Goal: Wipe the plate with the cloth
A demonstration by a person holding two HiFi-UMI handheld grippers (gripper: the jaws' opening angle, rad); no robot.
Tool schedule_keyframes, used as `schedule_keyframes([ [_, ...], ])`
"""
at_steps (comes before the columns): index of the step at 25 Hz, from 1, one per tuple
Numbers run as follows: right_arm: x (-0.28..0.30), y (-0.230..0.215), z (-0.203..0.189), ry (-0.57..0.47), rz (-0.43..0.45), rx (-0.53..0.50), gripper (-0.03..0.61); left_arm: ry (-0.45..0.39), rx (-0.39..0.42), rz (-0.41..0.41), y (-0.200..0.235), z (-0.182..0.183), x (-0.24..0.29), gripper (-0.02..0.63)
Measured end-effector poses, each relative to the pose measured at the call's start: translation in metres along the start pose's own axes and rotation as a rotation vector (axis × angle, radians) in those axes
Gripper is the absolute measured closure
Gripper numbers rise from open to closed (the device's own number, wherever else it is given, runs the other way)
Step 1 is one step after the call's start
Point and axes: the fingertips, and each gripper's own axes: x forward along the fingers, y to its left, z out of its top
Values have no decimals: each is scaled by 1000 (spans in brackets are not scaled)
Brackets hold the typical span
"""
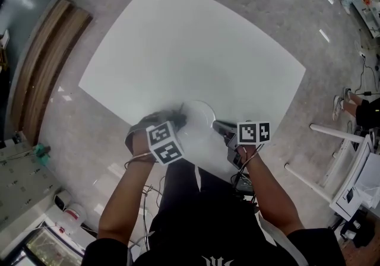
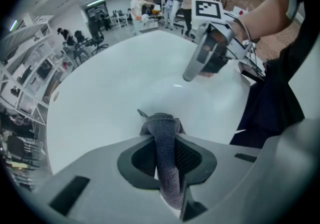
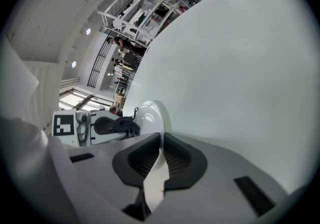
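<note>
The plate (image 1: pixel 199 117) is white, round and glossy. It sits at the near edge of the desk (image 1: pixel 190 51), with its rim pinched between the fingers (image 3: pixel 182 160) of the right gripper (image 3: pixel 159 155). The cloth (image 2: pixel 165 148) is dark grey knit, bunched into a roll and clamped by the left gripper (image 2: pixel 167 140). Its crumpled end pokes out at the plate's left rim, above the same desk edge.

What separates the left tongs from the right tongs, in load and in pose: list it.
Load: the left tongs are shut on a grey cloth; the right tongs are shut on the rim of the white plate.
Pose: the left tongs point down onto the plate; the right tongs come at it from the side, low along the table.
Shared: both are shut on something and meet at the plate.
</note>
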Motion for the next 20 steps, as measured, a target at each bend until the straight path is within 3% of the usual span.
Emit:
schedule_keyframes([
  [4, 1, 0, 0, -6, -3, 2, 557, 8, 44, -49, -45, -6, 1, 561],
  [9, 3, -1, 0, -9, -9, -2, 557, -32, 88, -101, -75, 24, 11, 561],
  [14, 2, 1, -5, -3, -6, -4, 557, -51, 130, -127, -78, 61, 23, 561],
  [20, -1, 1, -9, -5, 0, -5, 557, -49, 127, -99, -48, 77, 24, 561],
])
